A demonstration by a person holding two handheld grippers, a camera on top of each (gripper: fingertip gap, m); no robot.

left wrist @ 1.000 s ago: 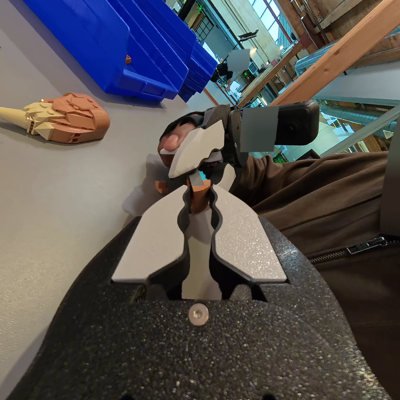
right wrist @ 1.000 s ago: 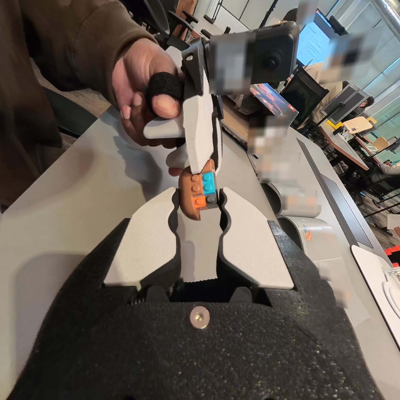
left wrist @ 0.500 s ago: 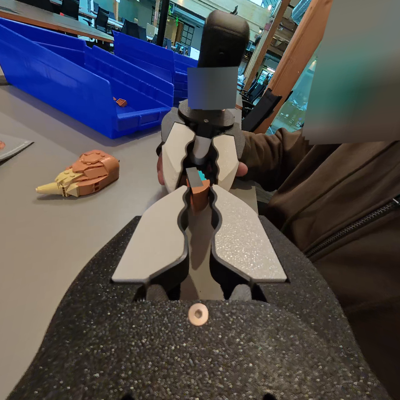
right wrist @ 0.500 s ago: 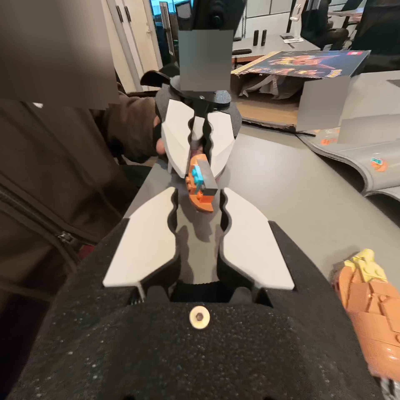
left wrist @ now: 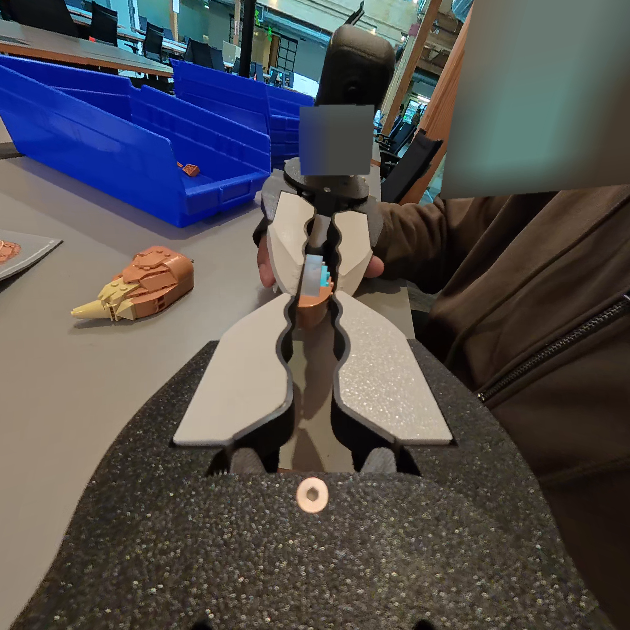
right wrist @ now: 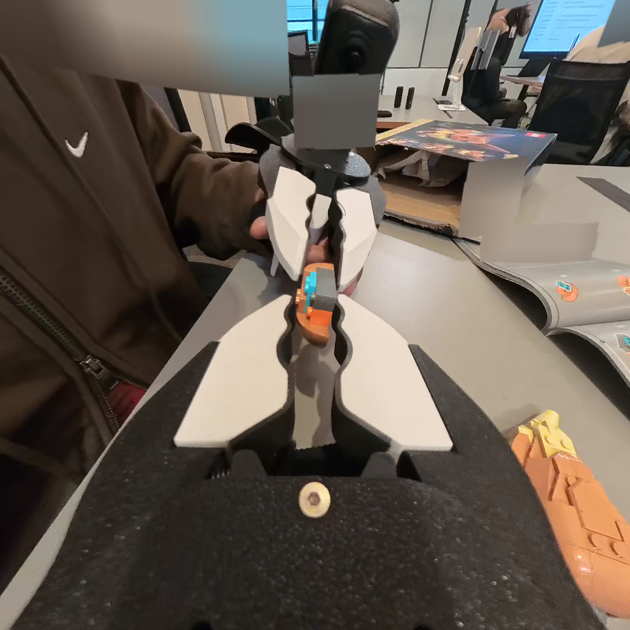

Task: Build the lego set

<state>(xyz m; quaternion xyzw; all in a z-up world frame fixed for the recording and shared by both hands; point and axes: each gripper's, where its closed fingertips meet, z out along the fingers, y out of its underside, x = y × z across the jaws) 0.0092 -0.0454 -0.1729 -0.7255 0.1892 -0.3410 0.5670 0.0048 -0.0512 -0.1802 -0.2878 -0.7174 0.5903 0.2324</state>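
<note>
Left wrist view: left gripper point(left wrist: 312, 303) clamps the brown rounded end of the small lego piece point(left wrist: 312, 308), long axis running 6-to-12, grey/teal end toward 12. Right gripper point(left wrist: 318, 272) at 12 pinches that far end. Finished brown-tan lego model point(left wrist: 143, 289) lies on the table point(left wrist: 68, 375) at 9, its tan tip pointing 8.

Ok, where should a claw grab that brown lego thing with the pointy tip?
Probably take the brown lego model by its wide body, from above, squeezing its long sides. It lies flat on the table; its tan tip tapers thin.
</note>
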